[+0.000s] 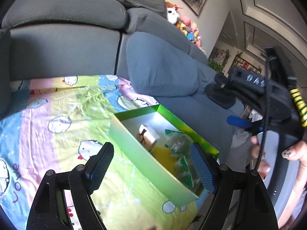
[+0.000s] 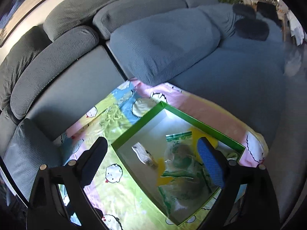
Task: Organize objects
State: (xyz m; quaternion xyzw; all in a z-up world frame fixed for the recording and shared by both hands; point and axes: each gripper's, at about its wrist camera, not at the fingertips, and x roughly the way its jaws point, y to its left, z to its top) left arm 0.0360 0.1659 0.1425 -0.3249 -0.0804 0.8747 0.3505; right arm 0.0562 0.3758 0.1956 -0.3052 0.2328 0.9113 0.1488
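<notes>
The left gripper (image 1: 153, 169) has its jaws spread wide with nothing between the pads — one finger hangs over the patterned sheet (image 1: 63, 118), the other over the near corner of the green box (image 1: 134, 153). The right gripper (image 2: 153, 164) is likewise wide open and empty, its dark finger above the sheet and its blue-padded finger above the box's right side. The box is an open, shallow tray with green walls and a pale grey floor, lying flat on the sheet. Inside it sit a small beige packet (image 1: 146, 136) towards the far end, two clear bags with green print (image 2: 178, 153) holding something dark and round, and a yellow piece (image 1: 163, 153) partly under the bags; what the bags contain I cannot tell. The sheet, in pastel blocks of pink, blue, yellow and green with cartoon chicks, is spread over the seat of a grey sofa (image 2: 76, 72). A large blue-grey cushion (image 2: 165, 48) rests just behind the box, touching the sheet's far edge. In the left wrist view, the right gripper's black body appears at the right edge, held by a hand (image 1: 278, 157) with painted nails, a black cable running past the fingers. Soft toys (image 1: 182, 23) are piled on the sofa's far end by the wall.
</notes>
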